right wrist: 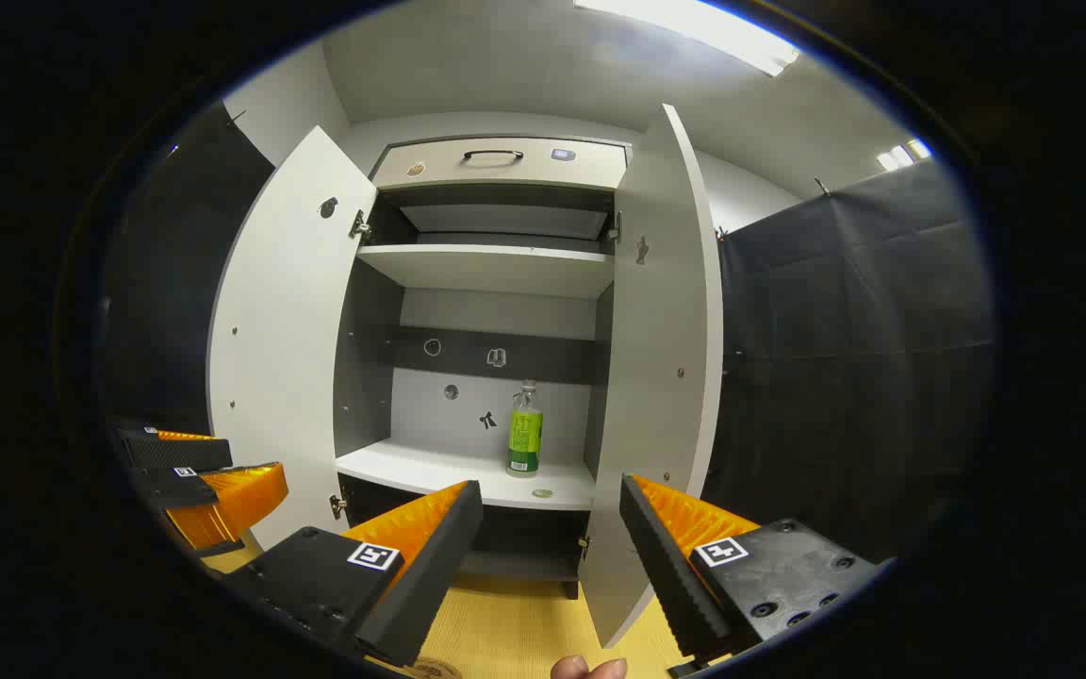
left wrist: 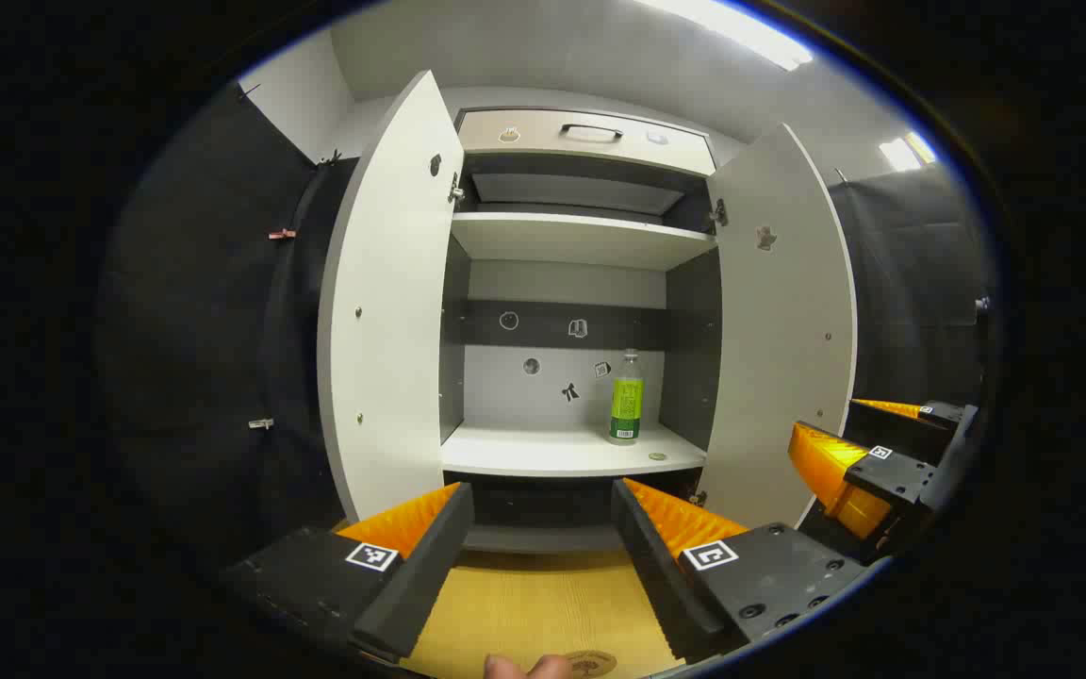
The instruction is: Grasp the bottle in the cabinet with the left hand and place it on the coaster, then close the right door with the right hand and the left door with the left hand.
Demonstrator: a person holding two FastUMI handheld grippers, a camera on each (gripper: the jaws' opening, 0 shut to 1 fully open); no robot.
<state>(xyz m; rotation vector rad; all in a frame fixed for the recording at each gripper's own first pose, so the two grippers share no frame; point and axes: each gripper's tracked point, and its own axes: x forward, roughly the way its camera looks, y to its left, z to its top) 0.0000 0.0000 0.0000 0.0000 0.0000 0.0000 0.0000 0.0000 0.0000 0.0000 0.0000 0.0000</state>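
1. While both doors stand open and the bottle (left wrist: 626, 410) remains on the cabinet shelf, the task sits at its first step: the reach-in and grasp is not yet made.
2. Left claw (left wrist: 543, 514): fingers spread wide, nothing between them, held outside the cabinet in front of the opening. Right claw (right wrist: 551, 514): likewise wide and empty; it also shows in the left gripper view, off to the right of the left claw, beside the right door (left wrist: 783, 321).
3. Bottle location: ahead of the left claw and slightly right of its centre line, on the lower shelf (left wrist: 543, 453), toward the right inner wall. A small round object lies on the shelf just in front of it; too small to identify.
4. Bottle attitude: upright, long axis vertical, cap pointing up, base flat on the shelf. Green label wraps the body.
5. Coaster (left wrist: 590, 663): a round disc on the bench below and behind the left claw tips, near the lower edge of the left gripper view.
6. Judgement, next move: advance the left claw between the left door (left wrist: 387, 302) and the right door, shift right to straddle the bottle body, and close on the labelled section with the fingers level.
7. Risk, judged: the bottle is tall and narrow, so a glancing finger could tip it.
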